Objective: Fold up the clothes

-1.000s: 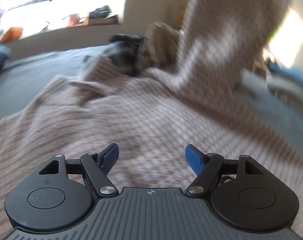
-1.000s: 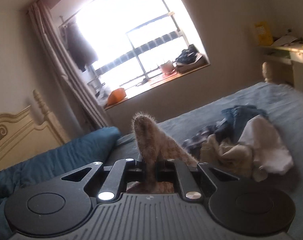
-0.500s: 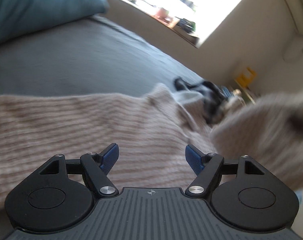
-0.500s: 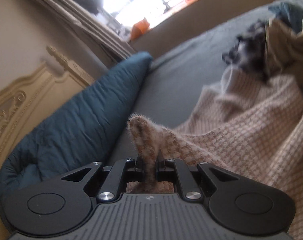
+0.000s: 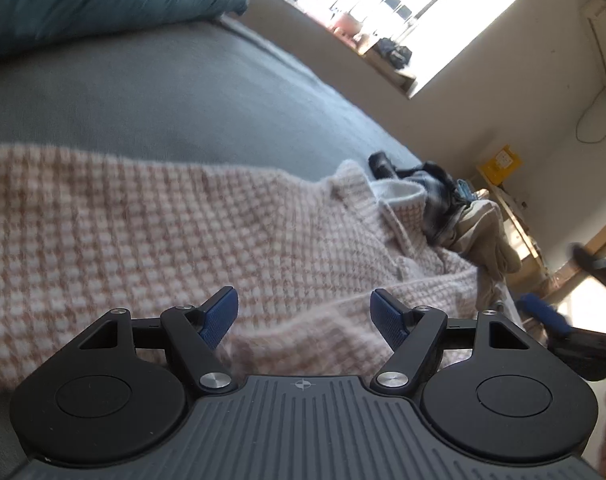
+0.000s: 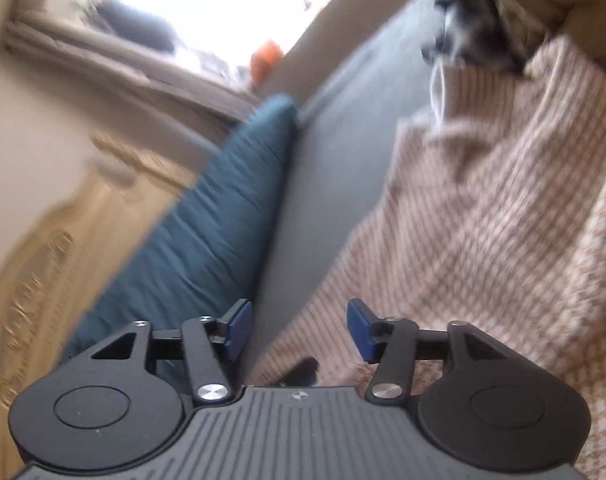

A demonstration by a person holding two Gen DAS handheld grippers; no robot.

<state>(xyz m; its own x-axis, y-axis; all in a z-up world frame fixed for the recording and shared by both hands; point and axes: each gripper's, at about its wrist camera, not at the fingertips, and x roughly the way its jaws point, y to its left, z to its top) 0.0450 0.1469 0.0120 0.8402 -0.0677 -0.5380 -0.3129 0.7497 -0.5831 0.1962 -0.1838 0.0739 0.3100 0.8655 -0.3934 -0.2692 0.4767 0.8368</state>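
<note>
A pink-and-white checked knit sweater [image 5: 163, 240] lies spread on the grey bed [image 5: 143, 92], with a folded layer near its lower edge. My left gripper [image 5: 303, 316] hovers open just above that fold, nothing between its blue pads. In the right wrist view the same sweater [image 6: 483, 220] fills the right side. My right gripper [image 6: 299, 328] has its jaws opening over the sweater's edge; the cloth lies below them and the pads do not press on it. The right gripper's blue fingertips [image 5: 543, 316] show at the far right of the left wrist view.
A teal pillow [image 6: 207, 232] lies along the cream headboard [image 6: 43, 272]. A heap of other clothes [image 5: 463, 216], dark plaid and beige, sits beyond the sweater's collar. A bright window [image 5: 383, 0] and its sill stand behind the bed.
My right gripper came down from the air to the bed and let go of the sweater corner it was pinching. My left gripper swung sideways across the sweater and rolled, staying open.
</note>
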